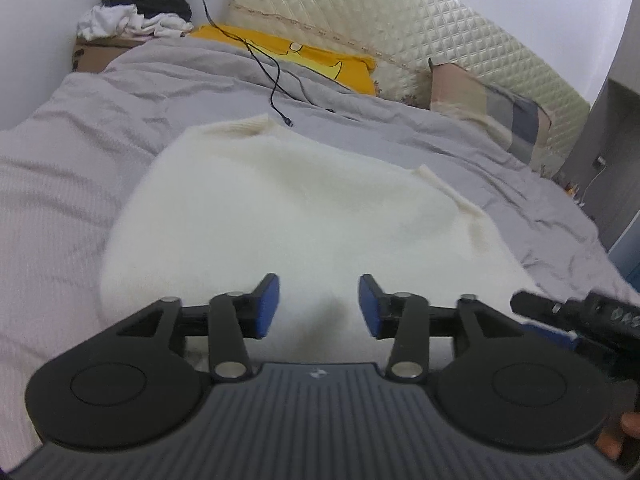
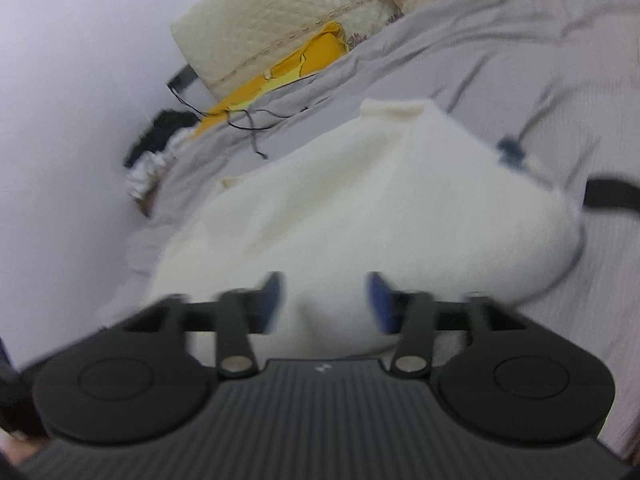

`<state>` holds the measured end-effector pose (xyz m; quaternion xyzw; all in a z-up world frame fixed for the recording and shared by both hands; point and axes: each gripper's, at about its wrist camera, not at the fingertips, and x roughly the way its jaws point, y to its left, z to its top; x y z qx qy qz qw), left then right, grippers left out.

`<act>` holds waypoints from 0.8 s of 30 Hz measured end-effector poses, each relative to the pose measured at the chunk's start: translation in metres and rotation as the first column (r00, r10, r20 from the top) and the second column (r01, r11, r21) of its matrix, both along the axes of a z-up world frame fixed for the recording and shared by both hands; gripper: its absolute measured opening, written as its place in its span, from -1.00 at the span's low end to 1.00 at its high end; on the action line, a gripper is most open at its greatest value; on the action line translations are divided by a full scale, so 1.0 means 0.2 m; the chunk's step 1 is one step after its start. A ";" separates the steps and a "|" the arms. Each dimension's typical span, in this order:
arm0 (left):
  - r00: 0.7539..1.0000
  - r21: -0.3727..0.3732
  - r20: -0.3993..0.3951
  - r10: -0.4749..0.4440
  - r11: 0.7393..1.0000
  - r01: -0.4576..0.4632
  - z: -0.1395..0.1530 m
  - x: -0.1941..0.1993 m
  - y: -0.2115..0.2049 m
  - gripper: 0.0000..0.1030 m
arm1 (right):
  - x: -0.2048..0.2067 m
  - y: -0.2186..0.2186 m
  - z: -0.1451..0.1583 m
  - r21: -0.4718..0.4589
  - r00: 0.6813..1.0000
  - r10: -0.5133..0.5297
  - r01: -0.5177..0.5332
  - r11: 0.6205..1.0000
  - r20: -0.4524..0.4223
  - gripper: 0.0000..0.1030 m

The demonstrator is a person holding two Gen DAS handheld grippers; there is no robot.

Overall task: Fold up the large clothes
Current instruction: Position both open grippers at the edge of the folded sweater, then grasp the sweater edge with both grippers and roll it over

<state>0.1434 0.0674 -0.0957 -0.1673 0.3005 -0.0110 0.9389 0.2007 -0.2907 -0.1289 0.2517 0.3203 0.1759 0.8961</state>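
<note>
Blue pads line the 2 fingers of the left hand-held gripper, which hangs just over the near edge of a cream sweater with its jaws spread wide and nothing between them. Beside it, the right hand-held gripper stands the same way, fingers parted and bare, over the near hem of the same sweater; its own view is smeared with blur, so I cannot tell whether the pads touch the knit. From the left wrist view the black body of the right tool pokes in at the lower right edge.

The sweater lies spread on the bed, on a grey cover, its body broad and fairly flat, with a ribbed edge standing up a little at the far end and a fold of knit along its right side. Past it a black cable trails across the cover, its plug end lying just beyond the sweater's far edge. Farther back a yellow cloth lies against the quilted cream headboard, and a patchwork pillow leans at the headboard's right. In the far left corner a heap of white and black clothes sits on a cardboard box against the wall.
</note>
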 end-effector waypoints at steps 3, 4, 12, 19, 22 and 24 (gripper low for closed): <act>1.000 -0.049 -0.009 0.012 0.999 -0.012 0.00 -0.06 0.00 0.25 | -0.02 -0.03 -0.04 0.140 0.998 0.014 -0.006 0.990 -0.060 0.81; 1.000 -0.068 -0.015 0.014 0.998 -0.015 0.00 -0.06 0.01 0.33 | -0.01 -0.03 -0.06 0.184 0.995 0.027 -0.010 0.983 -0.091 0.81; 0.983 -0.251 -0.170 0.065 0.962 -0.107 -0.14 0.00 0.11 0.52 | 0.16 -0.04 -0.31 0.383 0.960 0.041 0.071 0.921 -0.278 0.82; 0.959 -0.567 -0.268 0.088 0.791 -0.231 -0.35 0.03 0.31 0.60 | 0.24 -0.08 -0.35 0.539 0.959 0.043 0.120 0.834 -0.279 0.86; 0.954 -0.677 -0.271 0.126 0.680 -0.282 -0.42 0.00 0.39 0.61 | 0.23 -0.09 -0.31 0.601 0.976 0.058 0.082 0.795 -0.209 0.87; 0.955 -0.715 -0.266 0.134 0.637 -0.288 -0.45 0.00 0.43 0.61 | 0.23 -0.09 -0.28 0.632 0.984 0.067 0.052 0.773 -0.163 0.87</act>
